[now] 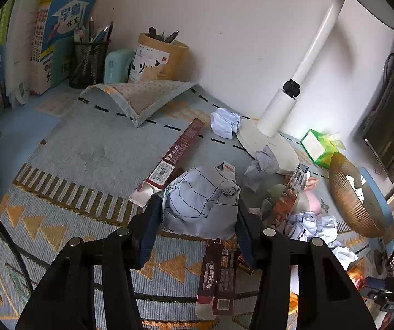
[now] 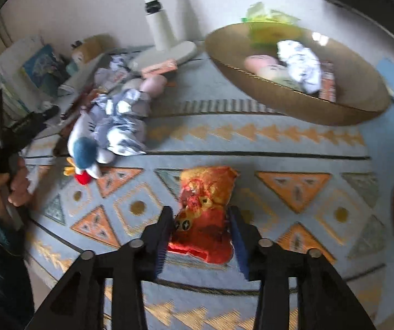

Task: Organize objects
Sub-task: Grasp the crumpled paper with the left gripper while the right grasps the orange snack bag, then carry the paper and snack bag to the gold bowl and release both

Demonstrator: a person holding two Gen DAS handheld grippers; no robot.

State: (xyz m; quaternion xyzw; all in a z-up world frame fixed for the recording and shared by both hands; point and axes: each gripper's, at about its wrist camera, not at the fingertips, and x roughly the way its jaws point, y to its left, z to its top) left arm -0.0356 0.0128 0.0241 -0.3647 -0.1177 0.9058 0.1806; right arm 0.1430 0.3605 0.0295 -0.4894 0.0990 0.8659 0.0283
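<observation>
Left tongs [image 1: 199,214] clamped on a crumpled ball of white paper ruled with black lines [image 1: 201,200], held above the patterned blue-and-orange mat on the table [image 1: 67,170]. Right tongs [image 2: 201,236] astride an orange-red crinkled snack packet [image 2: 206,214] near the mat's front; grip not certain through blur. Best squeezed mid-packet, lifted straight, then carried far right into the shallow golden bowl [image 2: 356,82]. Legible: "作文" on the blue book cover [image 1: 67,19], far left.
</observation>
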